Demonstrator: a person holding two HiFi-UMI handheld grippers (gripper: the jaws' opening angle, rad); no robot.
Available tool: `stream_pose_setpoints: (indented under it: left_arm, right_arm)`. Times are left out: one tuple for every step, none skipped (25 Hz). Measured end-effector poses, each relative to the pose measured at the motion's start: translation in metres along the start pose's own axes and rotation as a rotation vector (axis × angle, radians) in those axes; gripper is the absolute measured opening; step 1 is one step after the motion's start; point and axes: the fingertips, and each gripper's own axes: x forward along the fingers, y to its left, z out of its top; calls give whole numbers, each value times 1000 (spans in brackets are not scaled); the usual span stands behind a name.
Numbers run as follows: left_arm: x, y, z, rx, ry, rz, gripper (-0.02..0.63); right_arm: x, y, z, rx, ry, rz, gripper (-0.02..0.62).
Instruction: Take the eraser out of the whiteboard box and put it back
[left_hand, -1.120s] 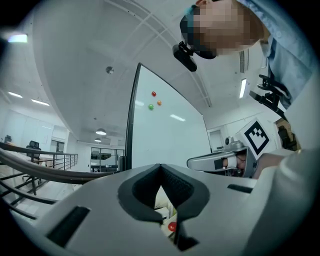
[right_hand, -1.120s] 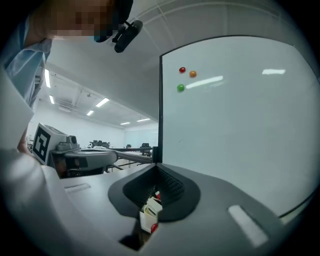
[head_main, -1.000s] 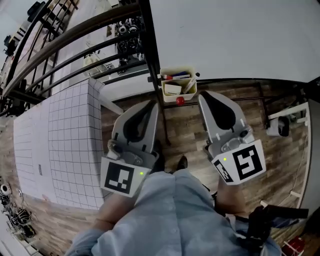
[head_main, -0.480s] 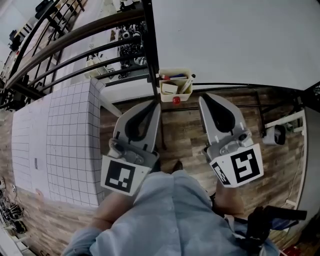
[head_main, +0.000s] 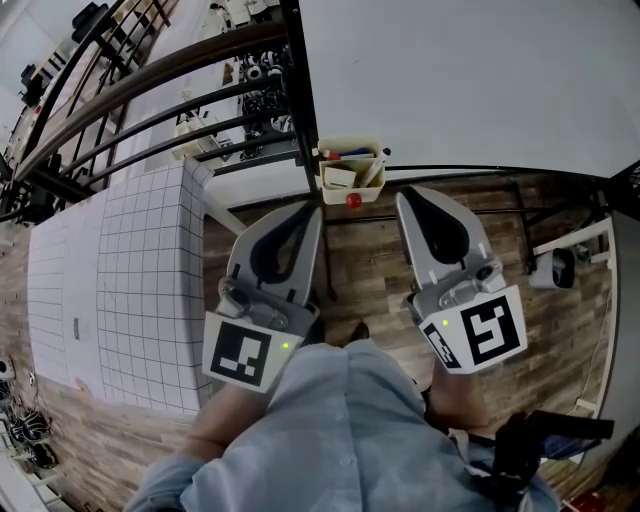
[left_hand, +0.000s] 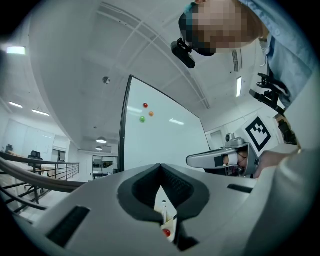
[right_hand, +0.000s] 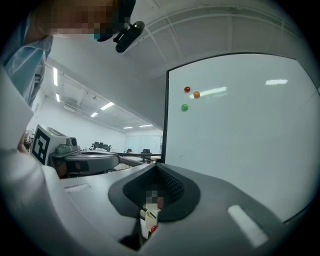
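A cream whiteboard box (head_main: 352, 186) hangs at the lower left corner of the whiteboard (head_main: 470, 80), with a red magnet (head_main: 353, 200) on its front. In it lie a pale eraser (head_main: 340, 177) and several markers. My left gripper (head_main: 311, 208) is shut and empty, just short of the box and to its left. The right gripper (head_main: 404, 193) is shut and empty at the box's right. Through the left gripper (left_hand: 160, 167) jaws I see the box (left_hand: 167, 220). The right gripper (right_hand: 156, 166) also frames the box (right_hand: 147, 220).
A white gridded panel (head_main: 130, 280) stands at the left, with dark railings (head_main: 150, 80) behind it. The whiteboard's black frame post (head_main: 300, 100) runs down to the box. Coloured magnets (right_hand: 187, 89) sit on the board. A white device (head_main: 555, 262) rests on the wooden floor at right.
The head view has shifted slightly. Both grippers stay shut, side by side, just short of the box.
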Motion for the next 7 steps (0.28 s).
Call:
stream_pose_setpoints:
  left_arm:
    - [0, 0, 0, 0, 0, 1, -2]
    - [0, 0, 1, 0, -1, 2, -2]
    - [0, 0, 1, 0, -1, 2, -2]
    - [0, 0, 1, 1, 0, 2, -2]
    - [0, 0, 1, 2, 1, 2, -2]
    - [0, -1, 1, 2, 3, 2, -2]
    - [0, -1, 0, 3, 4, 2, -2]
  right_arm:
    - [0, 0, 0, 1, -2, 1, 2]
    - [1, 0, 1, 2, -3, 2, 2]
    - [1, 0, 1, 2, -3, 3, 2]
    - [1, 0, 1, 2, -3, 4, 2]
    - [0, 0, 1, 2, -2, 4, 2]
    - [0, 0, 1, 2, -1, 4, 2]
    - [0, 0, 1, 2, -1, 5, 2]
